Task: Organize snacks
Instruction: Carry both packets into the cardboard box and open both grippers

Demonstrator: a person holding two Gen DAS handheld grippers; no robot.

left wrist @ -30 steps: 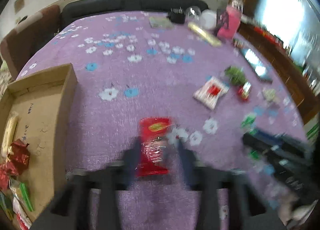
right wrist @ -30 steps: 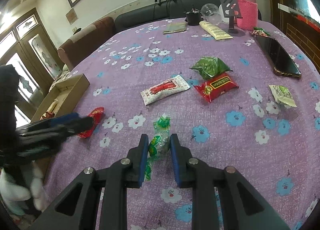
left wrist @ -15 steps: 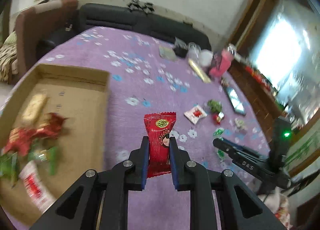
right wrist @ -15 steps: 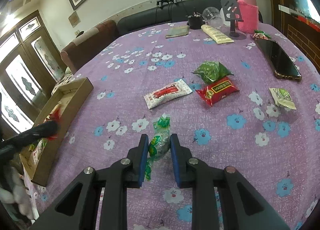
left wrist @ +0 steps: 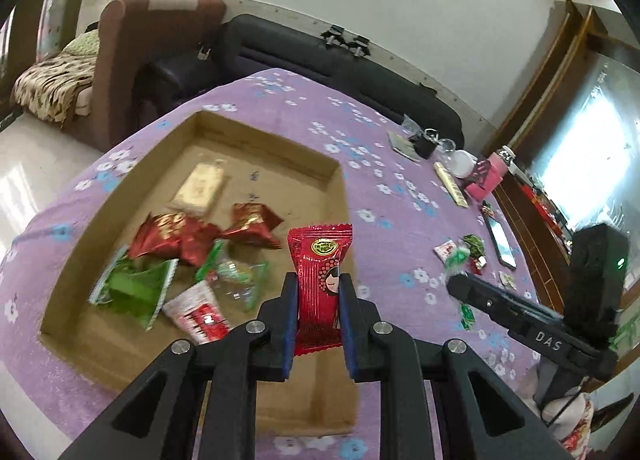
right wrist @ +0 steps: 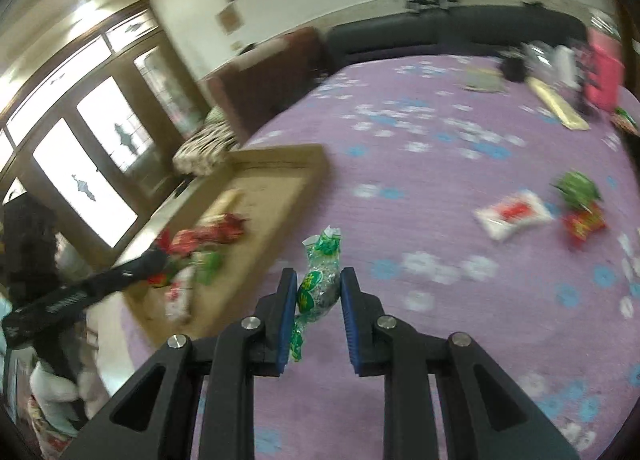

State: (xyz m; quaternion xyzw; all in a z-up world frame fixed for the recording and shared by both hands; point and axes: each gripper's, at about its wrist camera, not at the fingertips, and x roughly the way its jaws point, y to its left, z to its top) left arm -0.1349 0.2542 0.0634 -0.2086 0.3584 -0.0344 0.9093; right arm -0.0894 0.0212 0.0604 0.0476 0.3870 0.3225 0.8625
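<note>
Both loads were mid-carry: my left gripper (left wrist: pixel 318 300) pinched the red packet (left wrist: pixel 320 280) over the cardboard box (left wrist: pixel 280 164), needing only release, while my right gripper (right wrist: pixel 319 300) pinched the green candy (right wrist: pixel 318 284), box at ten o'clock.

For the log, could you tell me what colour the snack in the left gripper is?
Red snack packet, clearest in the left wrist view.

Red packet (left wrist: pixel 319 272), green-and-clear candy (right wrist: pixel 318 284), purple flowered tablecloth (right wrist: pixel 440 180).

The left wrist view looks steeply down, close above the cardboard box (left wrist: pixel 120 220). The right wrist view looks from right of the box (right wrist: pixel 304 168), across the table. Both views share this box.
</note>
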